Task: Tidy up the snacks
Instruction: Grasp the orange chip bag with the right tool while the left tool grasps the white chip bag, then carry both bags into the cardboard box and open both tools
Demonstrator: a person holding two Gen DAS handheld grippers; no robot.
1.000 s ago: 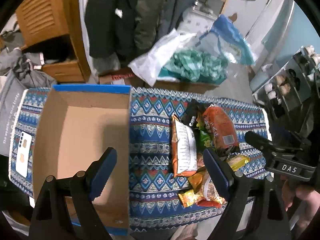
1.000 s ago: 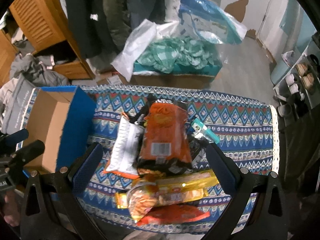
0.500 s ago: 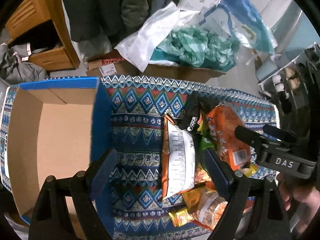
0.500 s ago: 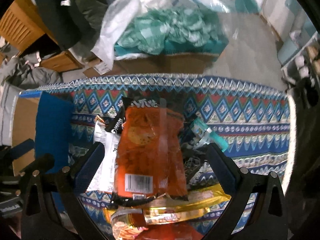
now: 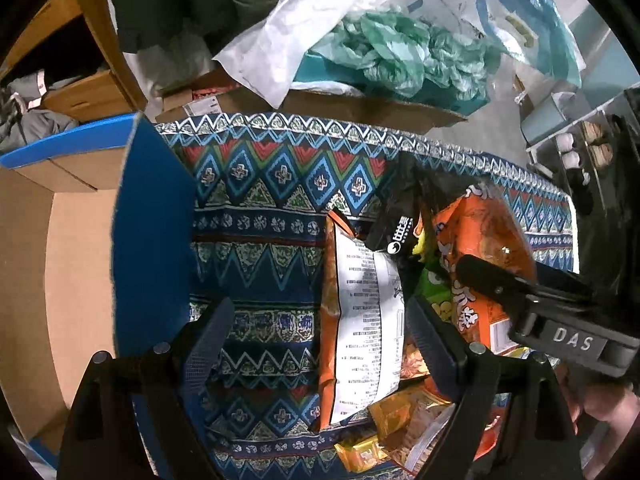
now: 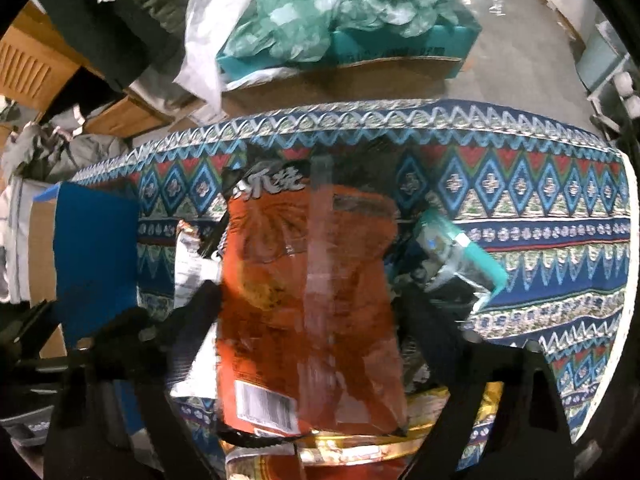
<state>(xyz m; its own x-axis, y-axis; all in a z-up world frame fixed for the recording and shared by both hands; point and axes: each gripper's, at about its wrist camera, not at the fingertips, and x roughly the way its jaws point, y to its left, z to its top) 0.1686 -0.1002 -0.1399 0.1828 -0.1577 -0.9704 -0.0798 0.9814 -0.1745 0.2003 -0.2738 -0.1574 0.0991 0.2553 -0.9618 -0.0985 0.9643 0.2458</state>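
The right claw [image 6: 308, 312] has just been closing, its jaws either side of the orange snack bag [image 6: 316, 296] atop the pile at the counter's [image 6: 520, 216] near edge; contact is unclear. The left claw [image 5: 316, 344] gapes empty beside the cardboard box [image 5: 76, 264].

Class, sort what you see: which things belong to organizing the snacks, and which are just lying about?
Belong:
large orange snack bag
white-backed snack bag
gold packets
open cardboard box

Lying about:
green plastic bags
white plastic bag
wooden cabinet
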